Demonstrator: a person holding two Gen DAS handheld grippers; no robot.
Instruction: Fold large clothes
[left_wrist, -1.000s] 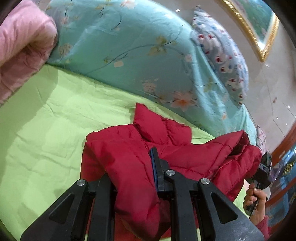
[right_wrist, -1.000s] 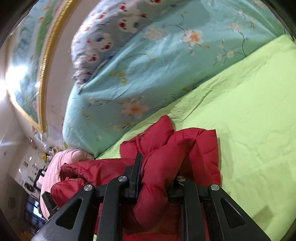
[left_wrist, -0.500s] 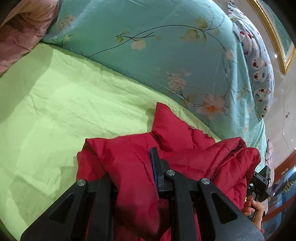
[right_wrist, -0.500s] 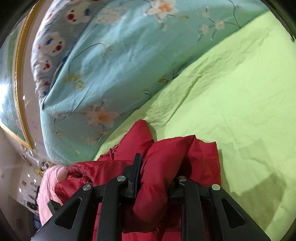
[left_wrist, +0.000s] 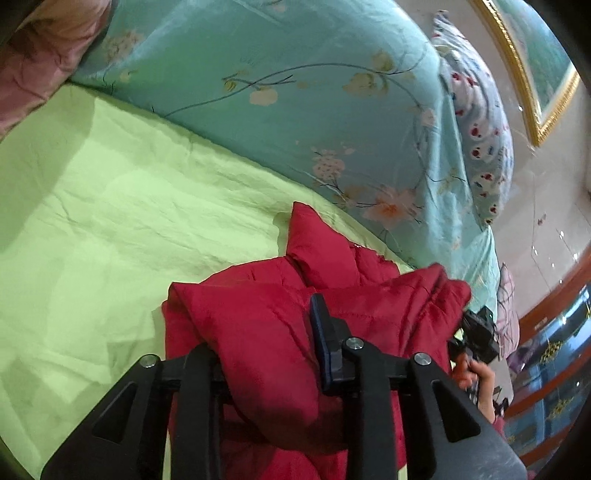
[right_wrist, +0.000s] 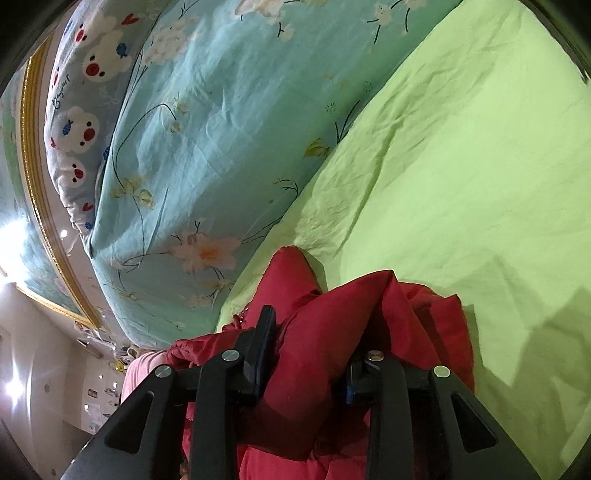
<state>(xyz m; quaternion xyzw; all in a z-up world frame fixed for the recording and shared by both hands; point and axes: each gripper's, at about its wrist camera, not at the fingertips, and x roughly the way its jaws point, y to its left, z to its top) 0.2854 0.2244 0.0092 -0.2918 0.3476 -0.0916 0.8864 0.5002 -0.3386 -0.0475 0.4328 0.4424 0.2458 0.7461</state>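
The jacket (left_wrist: 280, 332) lies on the bedsheet (left_wrist: 110, 221) — the quilt (left_wrist: 295, 92) behind it, a pillow (left_wrist: 480, 122) beyond.

You have one red jacket (left_wrist: 280, 332) in front of you, bunched on one green sheet (left_wrist: 110, 221). Behind it lies one blue floral quilt (left_wrist: 295, 110), and on that one pillow (left_wrist: 484, 147) printed with small animals. One pink quilt (left_wrist: 33, 70) sits at the far corner in the left view. One gold-framed picture (left_wrist: 539, 81) hangs on the wall. You are working with two grippers: the left gripper (left_wrist: 266, 354) and the right gripper (right_wrist: 314, 350), each with two fingers, four in all. One hand (left_wrist: 476, 380) of yours shows in the left view.
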